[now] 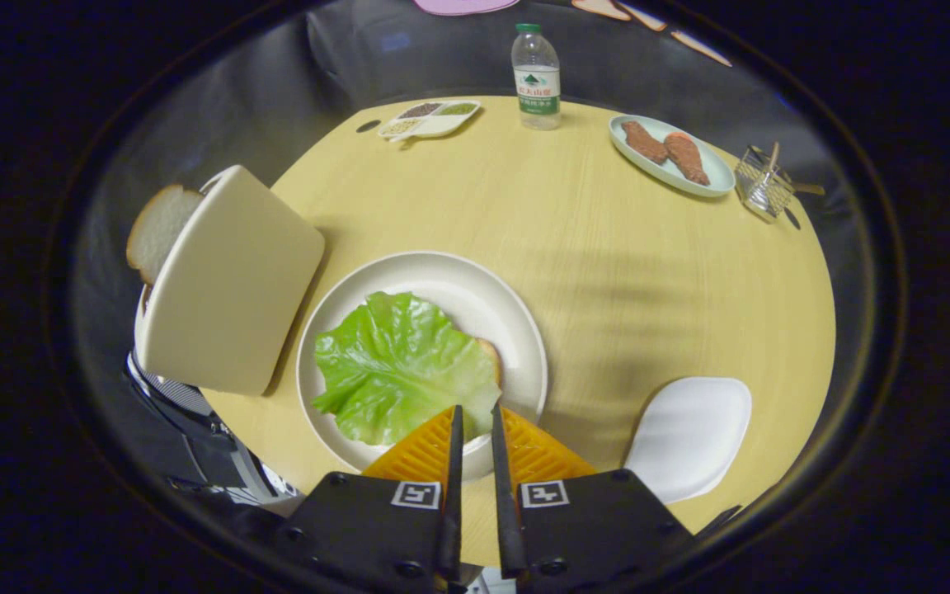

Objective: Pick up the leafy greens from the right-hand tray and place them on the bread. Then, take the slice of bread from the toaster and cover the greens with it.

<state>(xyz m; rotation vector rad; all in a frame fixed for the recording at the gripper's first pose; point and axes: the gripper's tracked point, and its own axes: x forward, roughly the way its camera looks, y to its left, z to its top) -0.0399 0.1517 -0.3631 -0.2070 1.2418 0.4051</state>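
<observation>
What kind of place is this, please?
Probably a staged table for making sandwiches: a toaster holding bread, lettuce on a plate, and a water bottle. The claw hovers nearly shut, holding nothing.

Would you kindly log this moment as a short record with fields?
gripper: fingers nearly together, nothing between them, above the plate's near edge
leafy greens: lying on the bread in the round plate
toaster: beside the plate, bread slice sticking out
right-hand tray: white, nothing on it
step left: fetch slice from toaster, cover greens
</observation>
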